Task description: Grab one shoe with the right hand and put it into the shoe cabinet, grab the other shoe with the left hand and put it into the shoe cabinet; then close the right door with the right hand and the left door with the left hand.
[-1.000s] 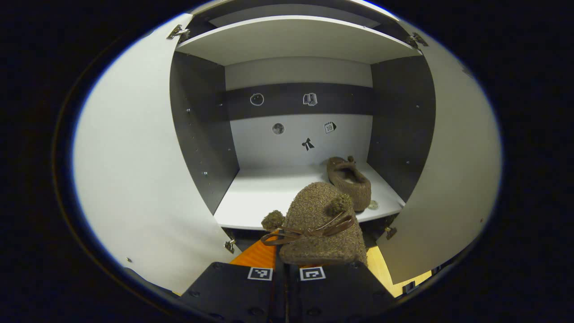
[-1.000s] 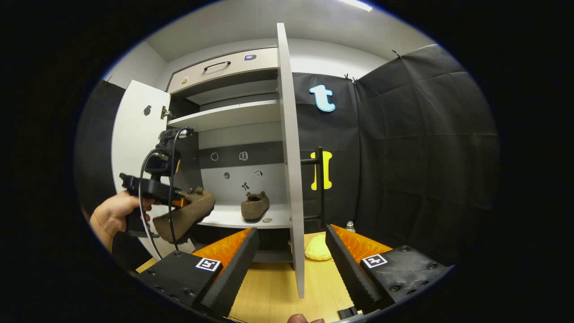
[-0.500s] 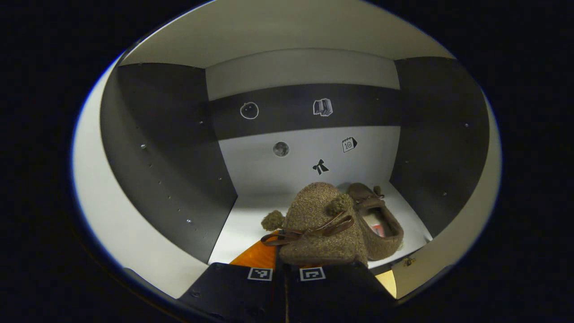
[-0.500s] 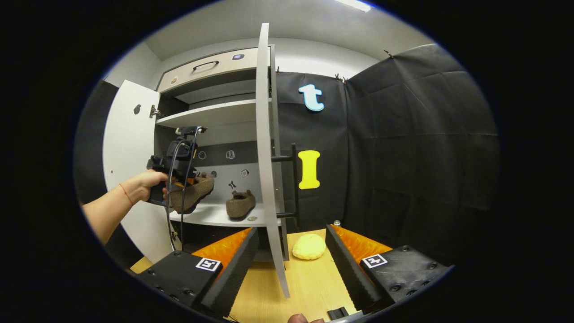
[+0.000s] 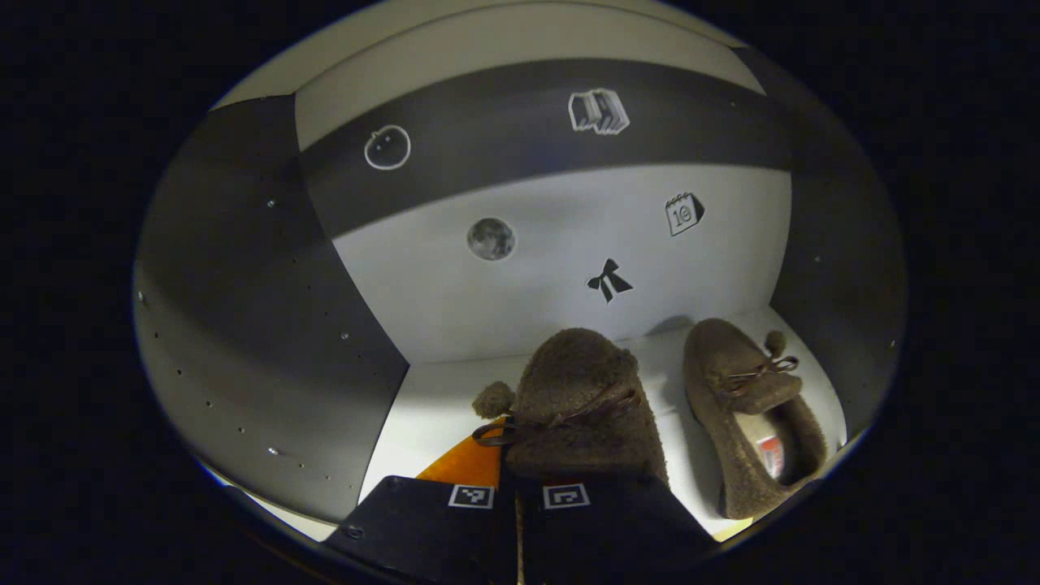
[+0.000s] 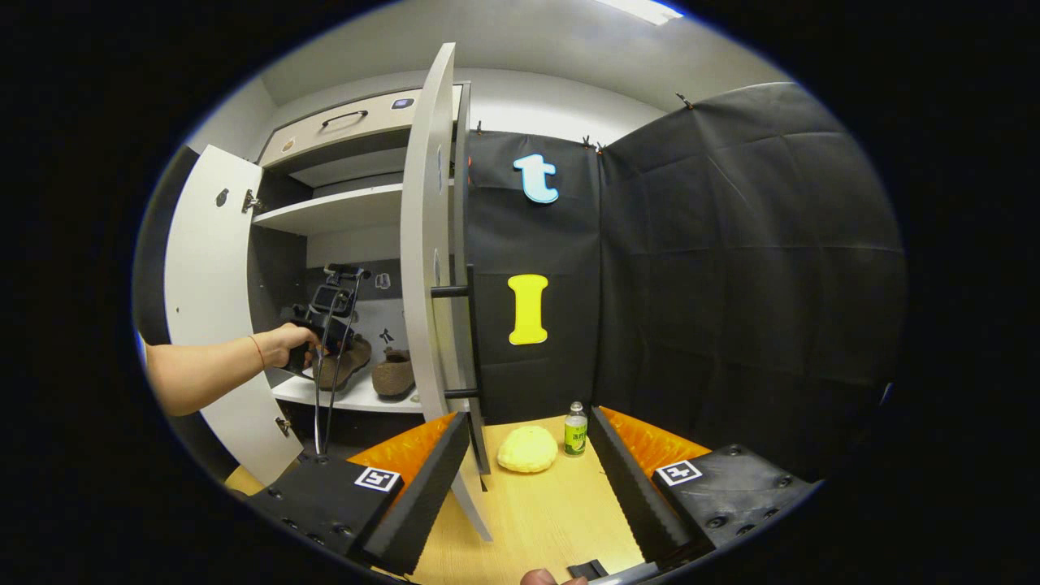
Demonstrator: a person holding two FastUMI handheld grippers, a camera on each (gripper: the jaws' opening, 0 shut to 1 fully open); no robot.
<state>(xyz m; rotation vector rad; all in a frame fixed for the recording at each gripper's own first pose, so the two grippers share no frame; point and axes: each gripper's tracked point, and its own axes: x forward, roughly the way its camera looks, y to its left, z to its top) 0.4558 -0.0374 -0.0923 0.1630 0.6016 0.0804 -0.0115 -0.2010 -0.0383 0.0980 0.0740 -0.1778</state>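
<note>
Left gripper view has the left hand-held gripper (image 5: 520, 479) clamped on a fuzzy brown slipper (image 5: 581, 406) over the cabinet shelf (image 5: 439, 406), beside the other slipper (image 5: 747, 422) lying there. Right hand-held gripper (image 6: 528, 479) hovers spread apart over the desk (image 6: 536, 512), near the open right door (image 6: 422, 244).
</note>
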